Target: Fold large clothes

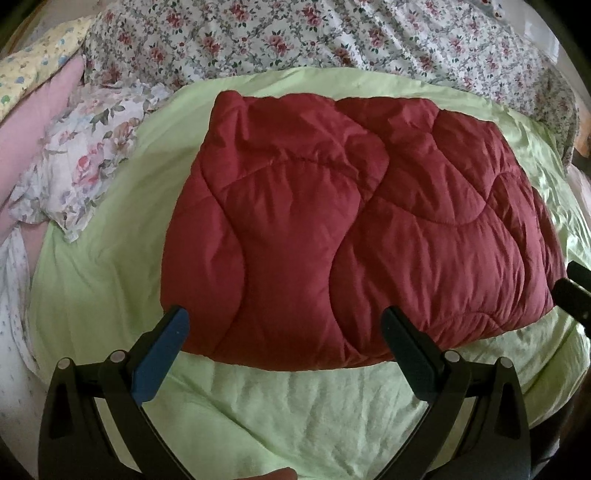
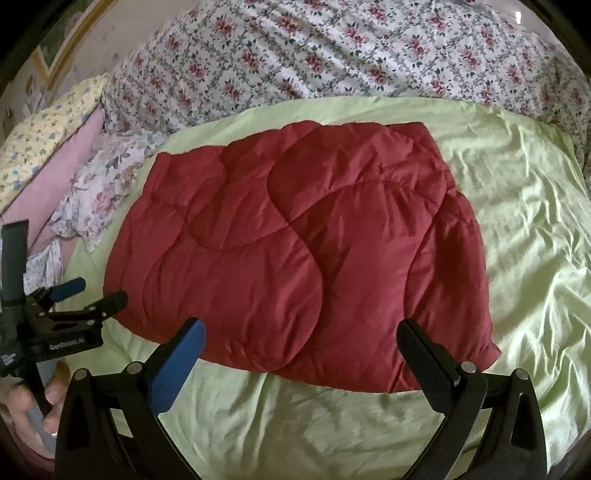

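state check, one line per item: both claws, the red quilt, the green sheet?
left claw: open, empty, at the quilt's near edge
right claw: open, empty, at the quilt's near edge
red quilt: folded into a puffy rectangle, lying flat, not gripped
green sheet: spread out under the quilt, wrinkled

I am looking at a bedroom in a home. A bed fills both views, covered with a light green sheet (image 2: 517, 229) and a rose-print bedspread (image 2: 332, 48) beyond it. Floral pillows (image 1: 85, 166) and a yellow patterned pillow (image 2: 48, 136) lie at the left, under a framed picture (image 2: 74, 33) on the wall.
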